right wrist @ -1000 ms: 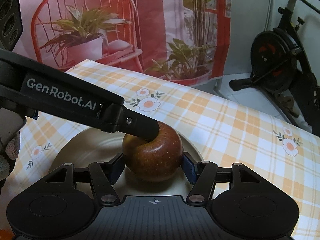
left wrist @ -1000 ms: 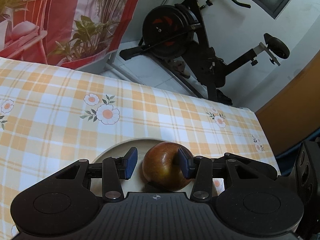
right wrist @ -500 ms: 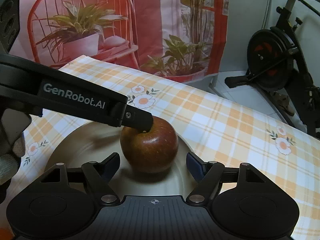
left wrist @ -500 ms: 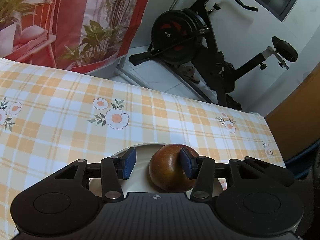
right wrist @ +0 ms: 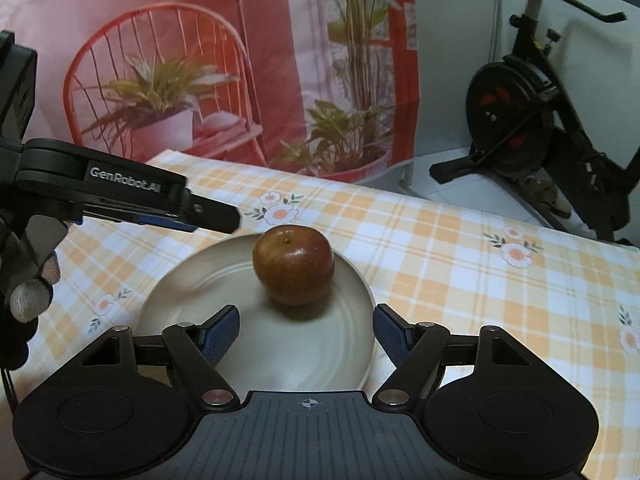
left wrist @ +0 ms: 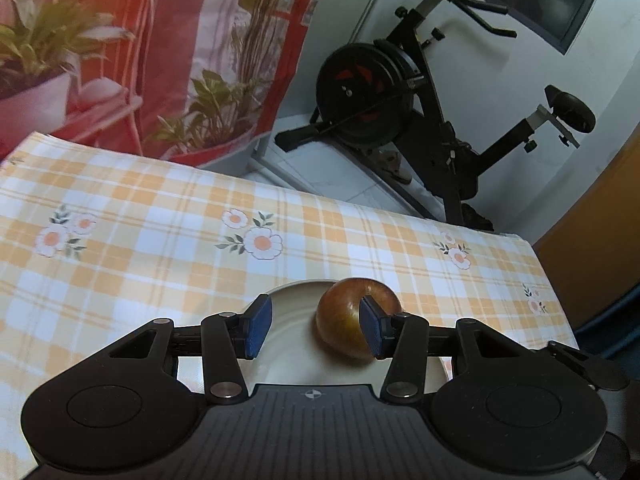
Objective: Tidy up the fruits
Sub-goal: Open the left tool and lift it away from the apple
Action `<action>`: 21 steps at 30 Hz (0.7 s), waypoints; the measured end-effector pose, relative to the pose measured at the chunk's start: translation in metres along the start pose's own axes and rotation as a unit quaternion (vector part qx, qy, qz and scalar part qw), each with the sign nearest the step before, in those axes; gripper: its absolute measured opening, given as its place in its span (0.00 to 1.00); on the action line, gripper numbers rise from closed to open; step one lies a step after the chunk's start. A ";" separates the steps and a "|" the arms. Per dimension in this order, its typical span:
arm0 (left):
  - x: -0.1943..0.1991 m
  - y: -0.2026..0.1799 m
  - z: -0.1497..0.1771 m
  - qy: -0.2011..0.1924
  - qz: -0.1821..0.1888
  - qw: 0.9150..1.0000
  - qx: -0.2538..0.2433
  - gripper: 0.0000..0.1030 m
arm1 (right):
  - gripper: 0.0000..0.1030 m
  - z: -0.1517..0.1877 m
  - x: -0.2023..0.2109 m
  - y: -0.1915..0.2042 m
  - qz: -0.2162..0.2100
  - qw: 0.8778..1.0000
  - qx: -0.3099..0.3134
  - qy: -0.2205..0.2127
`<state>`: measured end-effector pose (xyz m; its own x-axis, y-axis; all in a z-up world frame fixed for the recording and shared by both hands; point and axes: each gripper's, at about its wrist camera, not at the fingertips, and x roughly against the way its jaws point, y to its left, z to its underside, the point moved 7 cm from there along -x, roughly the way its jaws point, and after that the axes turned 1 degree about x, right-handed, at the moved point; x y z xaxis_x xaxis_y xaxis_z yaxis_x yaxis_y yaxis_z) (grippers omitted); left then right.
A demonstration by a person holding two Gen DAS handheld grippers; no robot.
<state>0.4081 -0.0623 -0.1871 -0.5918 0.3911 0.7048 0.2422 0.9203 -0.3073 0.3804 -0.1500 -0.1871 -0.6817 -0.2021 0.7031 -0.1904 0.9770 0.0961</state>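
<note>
We count one round reddish-brown apple point(right wrist: 293, 270) — the only fruit in sight — and one round beige ceramic plate point(right wrist: 192, 300). There is one table cloth in orange-and-white check with flower prints point(right wrist: 440, 248); on it we make out five flower clusters in the right wrist view. Behind stands one black exercise bike with a red-marked flywheel point(right wrist: 532, 128). Two black two-finger grippers show — the left gripper point(left wrist: 316, 328) and the right gripper point(right wrist: 306, 334) — each with two blue pads.

Apple point(left wrist: 344, 322) on plate point(left wrist: 288, 300); left gripper point(left wrist: 316, 330) open, nothing gripped.
</note>
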 end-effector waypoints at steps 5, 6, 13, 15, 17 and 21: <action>0.034 0.000 0.011 -0.022 -0.024 0.999 -0.017 0.50 | 0.68 0.006 0.029 0.004 0.004 1.000 -0.011 -0.029; 0.041 0.000 0.014 -0.026 -0.030 0.999 -0.020 0.50 | 0.68 0.007 0.034 0.006 0.005 0.999 -0.012 -0.034; 0.085 -0.005 0.038 -0.058 -0.071 0.994 -0.055 0.50 | 0.68 0.025 0.069 0.010 0.016 0.998 -0.023 -0.063; 0.095 -0.008 0.045 -0.066 -0.076 0.993 -0.062 0.50 | 0.68 0.034 0.076 0.008 0.018 0.997 -0.033 -0.066; 0.102 -0.011 0.051 -0.072 -0.076 0.993 -0.063 0.50 | 0.68 0.044 0.080 0.006 0.022 0.997 -0.038 -0.064; 0.113 -0.020 0.065 -0.078 -0.079 0.991 -0.074 0.51 | 0.68 0.059 0.086 0.002 0.020 0.997 -0.052 -0.058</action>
<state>0.2870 -0.0371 -0.1430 -0.7404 0.2468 0.6253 0.2405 0.9658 -0.0966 0.2800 -0.1696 -0.1684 -0.7655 -0.1636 0.6223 -0.0913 0.9850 0.1466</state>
